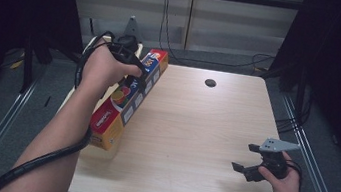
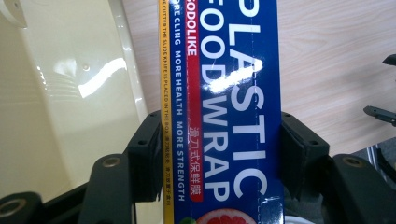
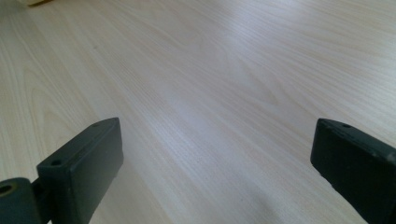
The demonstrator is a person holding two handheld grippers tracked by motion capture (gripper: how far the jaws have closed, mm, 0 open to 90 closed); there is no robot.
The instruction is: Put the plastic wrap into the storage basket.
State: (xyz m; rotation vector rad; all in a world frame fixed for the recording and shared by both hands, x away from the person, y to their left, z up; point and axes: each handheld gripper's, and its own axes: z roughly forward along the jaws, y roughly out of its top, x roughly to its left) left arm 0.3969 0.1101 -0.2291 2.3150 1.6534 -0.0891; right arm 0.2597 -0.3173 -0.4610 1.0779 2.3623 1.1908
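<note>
Left claw (image 2: 219, 149) is clamped on the wrap box (image 2: 224, 107), 1 pad on each long side, gripping toward the far end. The box (image 1: 127, 100) sits along the table's (image 1: 192, 144) left edge, and from the high view it looks tilted, far end raised, though I can't really tell if the near end touches the wood.

Risk: gripped off-center like that, the long box could swing or slip through the pads. It could also bump the cream tray (image 2: 70, 93) right beside it, which the left gripper view shows way better.

Right claw (image 1: 251, 162) hangs wide open over bare table, holding nothing.
</note>
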